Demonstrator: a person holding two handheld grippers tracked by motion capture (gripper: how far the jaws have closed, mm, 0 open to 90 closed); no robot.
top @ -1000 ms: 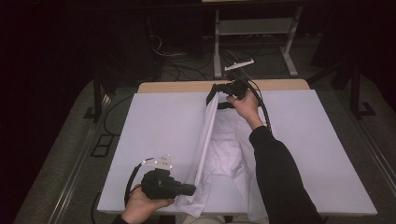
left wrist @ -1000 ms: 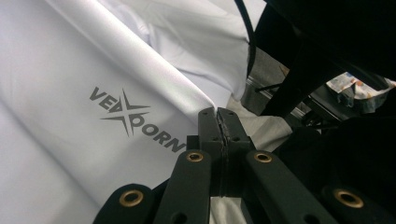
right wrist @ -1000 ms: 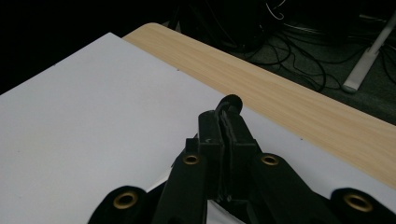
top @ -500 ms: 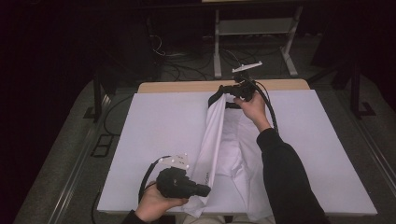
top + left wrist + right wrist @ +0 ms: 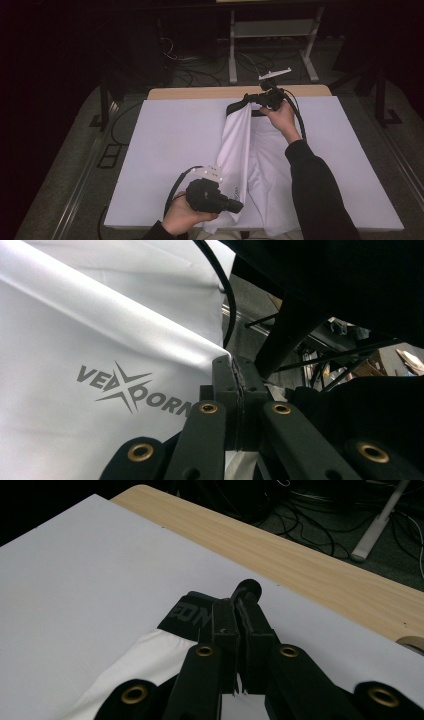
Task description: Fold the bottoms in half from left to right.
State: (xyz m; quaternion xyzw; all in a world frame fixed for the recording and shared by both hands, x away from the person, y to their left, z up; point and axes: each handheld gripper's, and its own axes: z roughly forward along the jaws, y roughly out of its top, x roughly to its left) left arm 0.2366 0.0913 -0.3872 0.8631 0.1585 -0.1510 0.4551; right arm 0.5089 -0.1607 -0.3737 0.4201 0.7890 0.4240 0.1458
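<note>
1. Stretching along the middle of the white table cover (image 5: 165,150), a pair of white shorts (image 5: 260,165) runs from the far edge toward the near edge, held at both ends.
2. The right gripper (image 5: 250,98) sits at the far end, its jaws pressed together on the black waistband (image 5: 192,612), which carries grey lettering in the right gripper view.
3. The left gripper (image 5: 239,205) sits at the near end, just left of the garment's middle, its jaws pinched shut on the hem of the white fabric.
4. In the left gripper view, a grey printed logo (image 5: 132,392) shows on the cloth beside the closed jaws.
5. The left leg of the shorts is raised into a taut ridge between the two grippers; the right leg lies flat on the cover.
6. A strip of bare wooden tabletop (image 5: 320,565) shows past the far edge of the cover.
</note>
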